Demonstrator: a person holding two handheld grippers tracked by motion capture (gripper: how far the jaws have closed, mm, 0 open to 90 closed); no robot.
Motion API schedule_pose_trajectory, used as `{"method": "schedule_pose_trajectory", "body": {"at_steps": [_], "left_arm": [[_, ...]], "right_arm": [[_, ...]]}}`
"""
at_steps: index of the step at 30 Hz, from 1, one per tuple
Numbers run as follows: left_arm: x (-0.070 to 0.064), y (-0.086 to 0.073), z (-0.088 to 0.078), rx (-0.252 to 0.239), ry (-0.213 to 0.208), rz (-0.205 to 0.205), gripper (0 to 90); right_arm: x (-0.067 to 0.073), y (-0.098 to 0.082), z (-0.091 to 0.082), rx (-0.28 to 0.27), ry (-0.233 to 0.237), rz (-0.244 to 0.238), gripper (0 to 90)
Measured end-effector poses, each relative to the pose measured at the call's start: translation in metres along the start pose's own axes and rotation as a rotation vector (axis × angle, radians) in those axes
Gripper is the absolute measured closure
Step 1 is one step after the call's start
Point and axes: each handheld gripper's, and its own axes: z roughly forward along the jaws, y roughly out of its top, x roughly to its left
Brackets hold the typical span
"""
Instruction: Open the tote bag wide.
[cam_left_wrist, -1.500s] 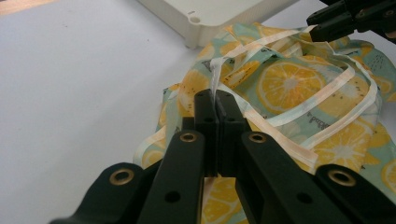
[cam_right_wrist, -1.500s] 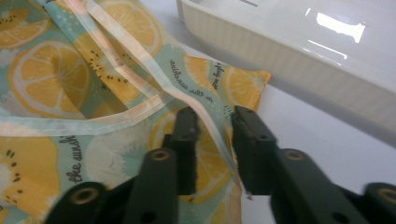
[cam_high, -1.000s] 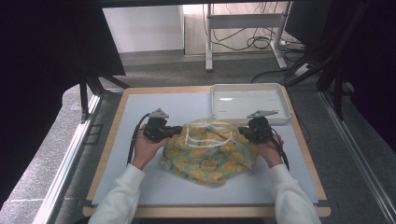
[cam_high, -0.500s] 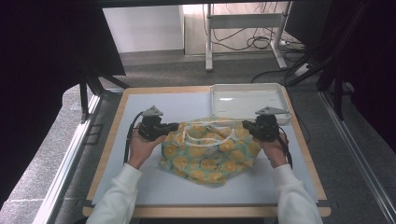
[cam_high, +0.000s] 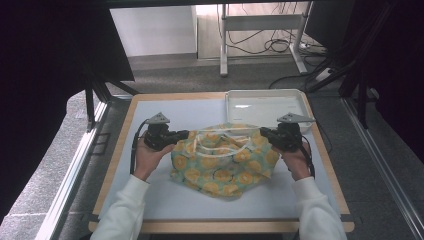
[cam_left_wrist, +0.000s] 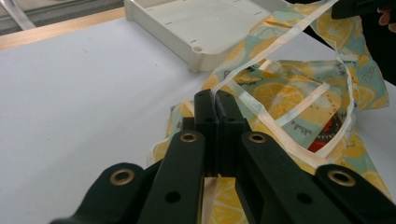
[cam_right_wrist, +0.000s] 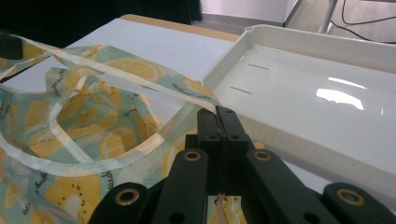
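A lemon-print cloth garment (cam_high: 220, 162) with pale ribbon straps lies in the middle of the white table mat. My left gripper (cam_high: 184, 134) pinches its left edge, jaws shut on the cloth and strap (cam_left_wrist: 215, 100). At the opposite side my right gripper (cam_high: 263, 132) is shut on the right edge of the cloth (cam_right_wrist: 217, 112). A pale strap (cam_high: 220, 132) runs nearly taut between the two grippers, and the garment's top edge is lifted a little off the mat. The lower part of the cloth (cam_left_wrist: 299, 100) (cam_right_wrist: 84, 121) still rests on the mat.
A white plastic tray (cam_high: 265, 104) (cam_right_wrist: 308, 88) (cam_left_wrist: 205, 28) sits at the back right of the table, just behind the right gripper. The table has a wooden rim (cam_high: 165, 96). A metal rail (cam_high: 75, 165) runs along the left side.
Both grippers have drawn apart, left one further left and right one further right and slightly up, pulling the strap straighter and spreading the cloth's top edge.
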Motion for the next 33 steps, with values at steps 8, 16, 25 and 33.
{"method": "schedule_pose_trajectory", "body": {"at_steps": [8,16,25,33], "left_arm": [[-0.005,-0.001,-0.012,-0.012,-0.017,0.024,90.0],[-0.009,-0.01,-0.017,0.002,-0.011,0.03,90.0],[-0.014,-0.011,-0.027,-0.017,-0.019,0.033,90.0],[-0.02,-0.014,-0.025,-0.006,-0.017,0.046,90.0]], "right_arm": [[0.004,0.001,-0.008,-0.009,0.036,-0.006,88.8],[0.01,-0.002,-0.012,-0.013,0.063,-0.006,88.7],[0.016,-0.002,-0.018,-0.026,0.075,-0.013,88.7],[0.019,-0.004,-0.027,-0.046,0.083,-0.009,88.8]]}}
